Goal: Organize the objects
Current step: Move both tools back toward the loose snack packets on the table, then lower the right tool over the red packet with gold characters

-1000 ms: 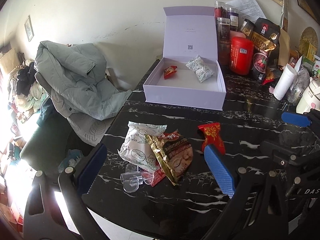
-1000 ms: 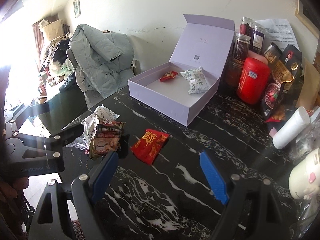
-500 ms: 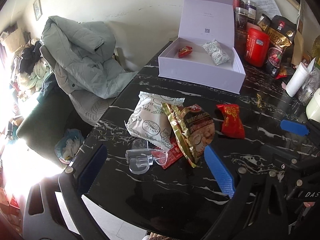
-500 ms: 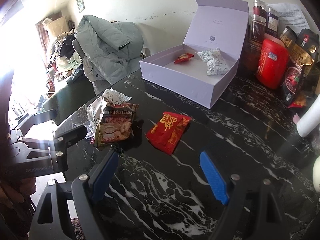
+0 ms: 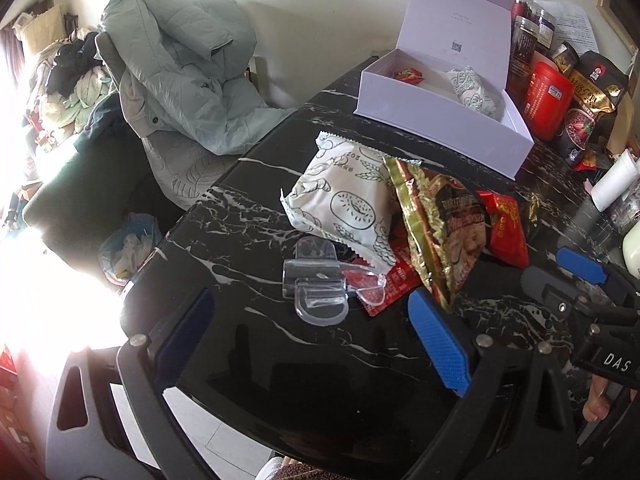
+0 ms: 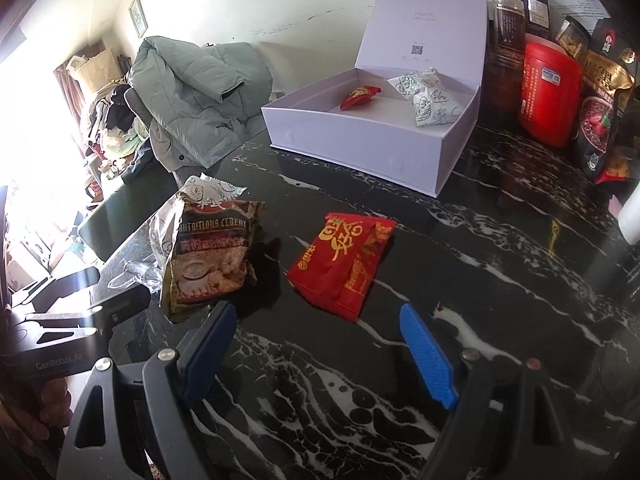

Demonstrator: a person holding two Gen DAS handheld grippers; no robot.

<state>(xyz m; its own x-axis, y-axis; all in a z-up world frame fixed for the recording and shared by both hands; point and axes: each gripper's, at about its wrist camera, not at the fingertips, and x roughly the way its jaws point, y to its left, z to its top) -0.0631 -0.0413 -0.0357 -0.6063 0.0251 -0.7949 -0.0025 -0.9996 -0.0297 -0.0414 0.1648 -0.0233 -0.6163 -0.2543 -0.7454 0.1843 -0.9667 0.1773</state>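
Observation:
An open lilac box (image 5: 436, 114) (image 6: 360, 148) stands at the back of the black marble table and holds a small red packet (image 6: 359, 96) and a white patterned packet (image 6: 428, 96). Nearer lie a white doughnut-print packet (image 5: 340, 200), a gold cereal packet (image 5: 444, 232) (image 6: 208, 256), a red packet (image 6: 344, 264) (image 5: 506, 228) and a clear plastic piece (image 5: 316, 288). My left gripper (image 5: 308, 332) is open and empty, just short of the clear piece. My right gripper (image 6: 316, 348) is open and empty, just short of the red packet.
Red canister (image 6: 550, 92), jars (image 6: 506, 20) and snack bags (image 6: 604, 108) crowd the table's back right. A white roll (image 5: 612, 180) lies at the right. A grey jacket on a chair (image 5: 180, 80) stands beyond the table's left edge.
Both grippers have moved forward and down toward the loose packets, which now look larger and closer. Both stay open. No object has moved.

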